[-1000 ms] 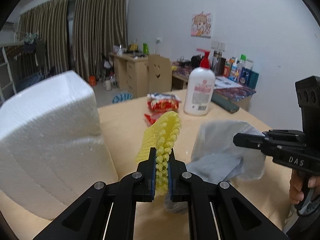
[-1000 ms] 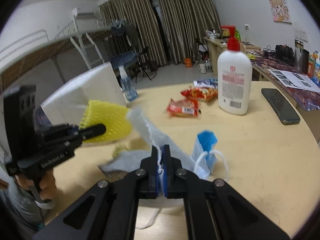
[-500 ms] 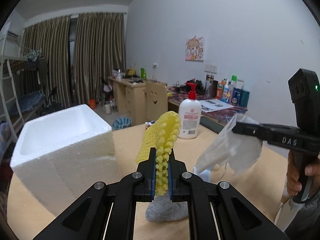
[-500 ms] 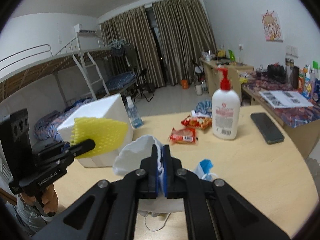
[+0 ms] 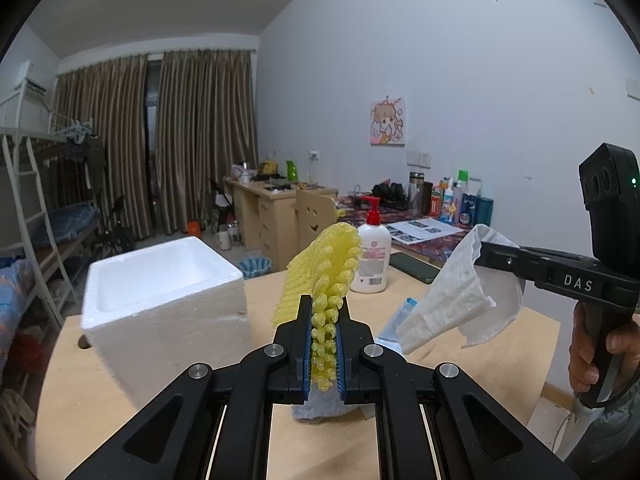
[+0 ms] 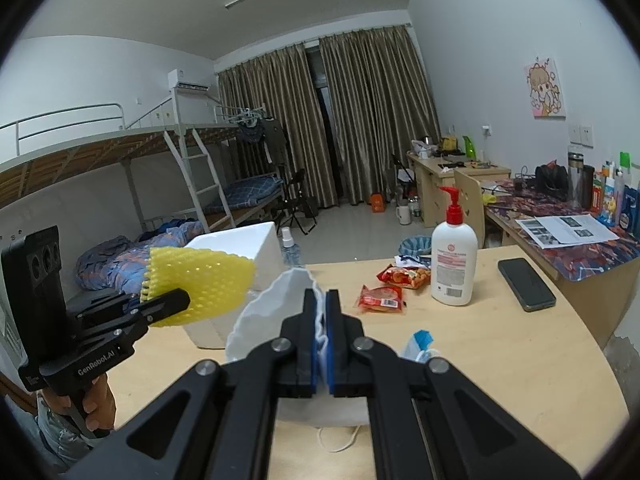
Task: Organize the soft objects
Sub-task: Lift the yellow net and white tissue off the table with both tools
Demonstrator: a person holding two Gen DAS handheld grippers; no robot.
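My left gripper [image 5: 323, 312] is shut on a yellow foam net [image 5: 324, 268] and holds it above the wooden table; it also shows in the right wrist view [image 6: 208, 284]. My right gripper [image 6: 321, 300] is shut on a white cloth [image 6: 272, 304], which hangs in the air in the left wrist view [image 5: 452, 292]. An open white foam box [image 5: 160, 296] stands on the table left of the net. A grey cloth [image 5: 320, 404] lies under my left gripper. A blue and white face mask [image 6: 420, 344] lies on the table.
A white pump bottle [image 6: 454, 264] stands at the table's far side with red snack packets [image 6: 384, 296] beside it and a black phone [image 6: 526, 284] to its right. A bunk bed, desks and curtains fill the room behind.
Both grippers have risen from the table with their loads. The foam box's open top has come into view and the grey cloth stays on the table below.
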